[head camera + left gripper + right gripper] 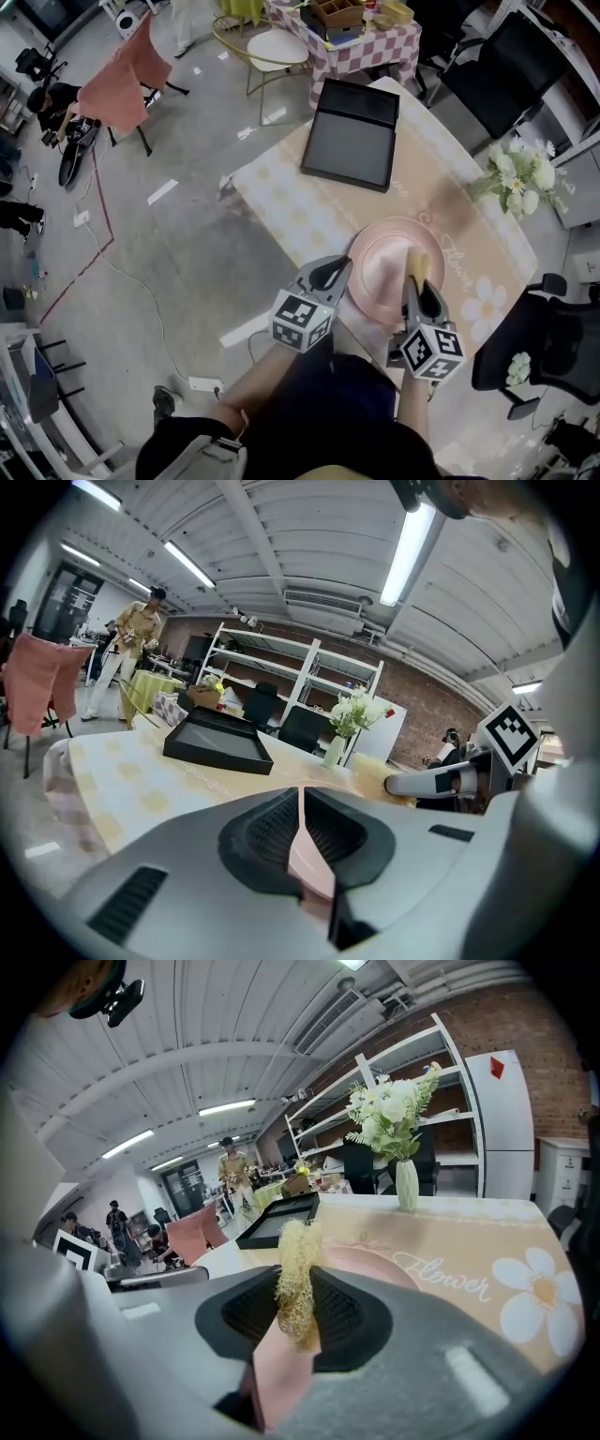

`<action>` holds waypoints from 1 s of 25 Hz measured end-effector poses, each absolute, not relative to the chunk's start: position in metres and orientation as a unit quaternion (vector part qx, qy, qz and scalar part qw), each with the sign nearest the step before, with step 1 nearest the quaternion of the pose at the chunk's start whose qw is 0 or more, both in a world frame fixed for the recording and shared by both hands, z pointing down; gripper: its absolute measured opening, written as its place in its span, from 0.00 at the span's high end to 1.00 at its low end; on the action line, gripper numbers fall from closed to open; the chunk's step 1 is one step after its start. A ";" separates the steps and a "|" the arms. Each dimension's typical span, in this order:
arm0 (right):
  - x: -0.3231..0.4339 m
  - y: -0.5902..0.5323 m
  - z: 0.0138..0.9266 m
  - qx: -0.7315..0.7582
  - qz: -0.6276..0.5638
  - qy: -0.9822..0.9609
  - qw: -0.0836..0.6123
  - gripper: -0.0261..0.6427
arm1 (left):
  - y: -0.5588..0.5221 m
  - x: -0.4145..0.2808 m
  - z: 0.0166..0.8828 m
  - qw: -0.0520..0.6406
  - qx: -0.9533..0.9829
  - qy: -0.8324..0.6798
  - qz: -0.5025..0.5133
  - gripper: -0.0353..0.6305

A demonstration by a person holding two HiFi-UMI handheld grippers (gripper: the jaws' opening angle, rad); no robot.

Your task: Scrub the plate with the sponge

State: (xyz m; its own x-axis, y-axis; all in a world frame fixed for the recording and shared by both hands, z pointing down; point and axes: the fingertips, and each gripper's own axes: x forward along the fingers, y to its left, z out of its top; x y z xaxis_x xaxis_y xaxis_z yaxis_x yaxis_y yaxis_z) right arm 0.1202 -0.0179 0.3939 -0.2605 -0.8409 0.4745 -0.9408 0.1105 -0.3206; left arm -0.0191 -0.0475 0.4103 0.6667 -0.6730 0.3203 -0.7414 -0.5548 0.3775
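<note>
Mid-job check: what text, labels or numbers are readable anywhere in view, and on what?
"Flower": script print on the tablecloth, beside the pink plate.
Marker cubes: square patterns only, no letters.
Nothing else is legible; items on the shelves and far tables are too small.

Left hand-held gripper [337, 271] grips the pink plate [380, 274]; right hand-held gripper [415, 281] holds sponge [418, 262] on it

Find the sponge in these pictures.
In the head view, the sponge is clamped in the right gripper, over the right side of the pink plate.
</note>
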 end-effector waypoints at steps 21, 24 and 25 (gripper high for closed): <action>0.087 -0.073 0.420 0.555 0.281 -0.771 0.139 0.83 | -0.082 -0.014 0.435 0.267 0.877 -0.394 0.068 0.91; 0.083 -0.079 0.425 0.543 0.282 -0.777 0.148 0.83 | -0.086 -0.013 0.435 0.264 0.875 -0.401 0.069 0.91; 0.082 -0.080 0.426 0.539 0.283 -0.779 0.151 0.83 | -0.086 -0.013 0.435 0.263 0.873 -0.404 0.069 0.91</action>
